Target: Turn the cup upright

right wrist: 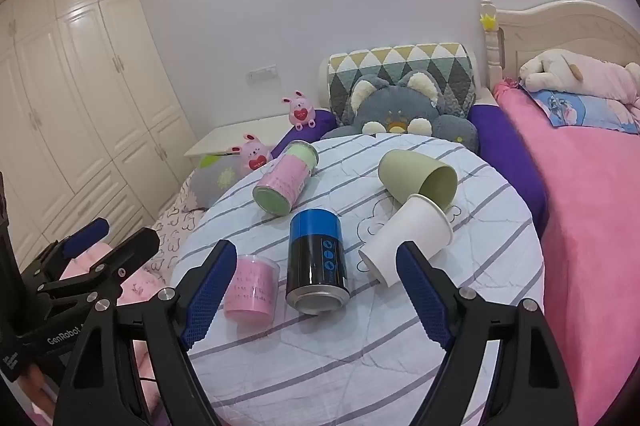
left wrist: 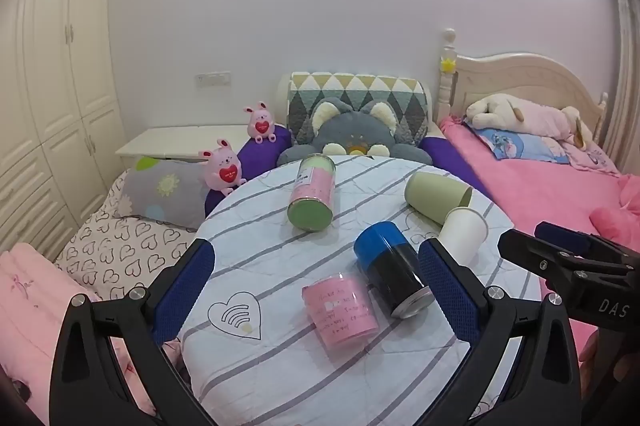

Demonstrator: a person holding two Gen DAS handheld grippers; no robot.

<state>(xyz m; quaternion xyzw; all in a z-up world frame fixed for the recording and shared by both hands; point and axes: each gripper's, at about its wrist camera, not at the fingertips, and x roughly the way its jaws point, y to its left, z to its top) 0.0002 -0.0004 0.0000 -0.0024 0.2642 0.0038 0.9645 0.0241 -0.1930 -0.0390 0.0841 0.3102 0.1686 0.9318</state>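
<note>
Both tongs spread wide, holding nothing: left gripper [left wrist: 316, 290], right gripper [right wrist: 316, 290]. White paper cup [right wrist: 404, 246] on its side, touching right gripper's right finger, beside green cup [right wrist: 416, 178].

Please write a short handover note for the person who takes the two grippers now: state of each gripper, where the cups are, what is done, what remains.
Left gripper: open, empty, above the round striped table.
Right gripper: open, empty, near the white paper cup.
White paper cup and green plastic cup both lie on their sides, touching, at the table's right.
The blue-and-black can, small pink container and pink-and-green tin also lie tipped over.
Done: nothing is upright.
Left: grasp a cup and stand it up.
</note>
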